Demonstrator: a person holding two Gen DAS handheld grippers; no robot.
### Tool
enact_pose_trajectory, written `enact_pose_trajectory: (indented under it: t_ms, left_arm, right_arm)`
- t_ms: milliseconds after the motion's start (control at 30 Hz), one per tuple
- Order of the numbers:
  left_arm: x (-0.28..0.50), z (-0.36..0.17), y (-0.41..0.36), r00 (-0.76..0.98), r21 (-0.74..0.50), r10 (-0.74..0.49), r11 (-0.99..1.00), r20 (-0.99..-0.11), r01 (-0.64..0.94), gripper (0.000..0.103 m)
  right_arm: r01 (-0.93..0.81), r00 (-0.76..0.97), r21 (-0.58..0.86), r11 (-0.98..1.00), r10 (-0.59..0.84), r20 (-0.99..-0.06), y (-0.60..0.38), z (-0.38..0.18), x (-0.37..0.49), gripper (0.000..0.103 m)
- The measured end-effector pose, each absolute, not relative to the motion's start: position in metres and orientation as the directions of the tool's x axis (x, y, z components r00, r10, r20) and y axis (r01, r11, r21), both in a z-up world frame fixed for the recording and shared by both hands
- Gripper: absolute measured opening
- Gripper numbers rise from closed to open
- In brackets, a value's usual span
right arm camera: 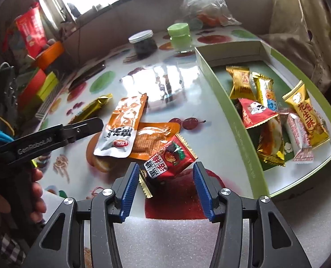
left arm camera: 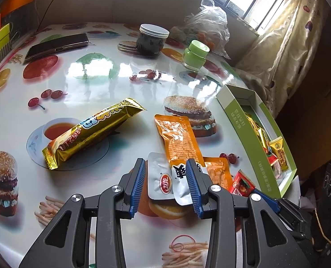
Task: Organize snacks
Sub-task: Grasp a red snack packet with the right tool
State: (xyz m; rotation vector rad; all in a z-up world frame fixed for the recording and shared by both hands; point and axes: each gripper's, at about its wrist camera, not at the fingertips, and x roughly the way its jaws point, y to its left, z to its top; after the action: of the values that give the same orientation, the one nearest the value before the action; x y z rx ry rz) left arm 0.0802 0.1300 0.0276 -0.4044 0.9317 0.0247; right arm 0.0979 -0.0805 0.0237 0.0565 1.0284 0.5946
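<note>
Between the right claw's pads: I saw the right claw (right arm camera: 166, 186) spread, its blue pads (right arm camera: 129, 189) not pressing anything, with the red candy packet (right arm camera: 168, 164) lying on the desk (right arm camera: 187, 84) between and just ahead of them.
Right of the right claw: the green box (right arm camera: 232, 116) stood open, and I counted several gold, red and white wrapped snacks (right arm camera: 299, 114) lying inside it.
Ahead-left of the right claw: an orange sachet (right arm camera: 123, 125) overlapped a second orange sachet (right arm camera: 156, 136), whose corner touched the red candy packet.
Left claw: I saw the left claw (left arm camera: 166, 185) part-open over the desk, its pads (left arm camera: 138, 185) pressing nothing.
Under the left claw: the white ends of two sachets (left arm camera: 163, 181) lay between its pads; I could not tell whether the pads touched them.
Ahead-left of the left claw: a long gold snack bar (left arm camera: 91, 131) lay apart from the sachets.
Far ahead of the left claw: a dark jar with a white lid (left arm camera: 152, 40), a green jar (left arm camera: 195, 54), a phone (left arm camera: 56, 45) and a clear plastic bag (left arm camera: 207, 22).
Left edge of the right wrist view: a hand (right arm camera: 37, 192) gripped the left claw's handle.
</note>
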Motion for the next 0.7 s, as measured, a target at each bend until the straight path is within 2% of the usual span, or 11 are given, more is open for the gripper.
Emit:
enact_pose_trajectory:
  t_ms: [167,267,367,600,633,667,700]
  left_arm:
    - [0.080,0.026,0.132,0.597,-0.340,-0.163,0.920,-0.785,-0.196,0.039]
    - [0.081,0.025,0.134,0.593,-0.342,-0.165,0.919,-0.788,-0.199,0.039]
    - [0.082,0.025,0.134,0.592,-0.337,-0.161,0.920,-0.790,-0.200,0.039]
    - [0.092,0.025,0.126,0.576,-0.329,-0.168,0.925,-0.800,-0.188,0.039]
    - [0.095,0.024,0.123,0.569,-0.323,-0.167,0.928,-0.805,-0.185,0.042]
    - [0.097,0.024,0.121,0.564,-0.316,-0.162,0.930,-0.810,-0.187,0.052]
    - [0.099,0.024,0.119,0.563,-0.313,-0.160,0.931,-0.811,-0.186,0.056]
  right_arm:
    - [-0.428,0.383,0.320,0.846,0.490,-0.783,-0.074,0.020,0.102,0.048]
    - [-0.434,0.389,0.319,0.843,0.494,-0.777,-0.072,0.019,0.101,0.034]
    - [-0.440,0.400,0.309,0.843,0.492,-0.773,-0.073,0.019,0.099,0.026]
    - [-0.448,0.406,0.332,0.830,0.520,-0.752,-0.079,0.018,0.099,0.023]
    - [-0.446,0.408,0.333,0.831,0.520,-0.750,-0.081,0.018,0.099,0.023]
    - [-0.446,0.411,0.332,0.831,0.520,-0.749,-0.082,0.018,0.099,0.023]
    - [-0.449,0.417,0.324,0.833,0.515,-0.749,-0.082,0.018,0.098,0.023]
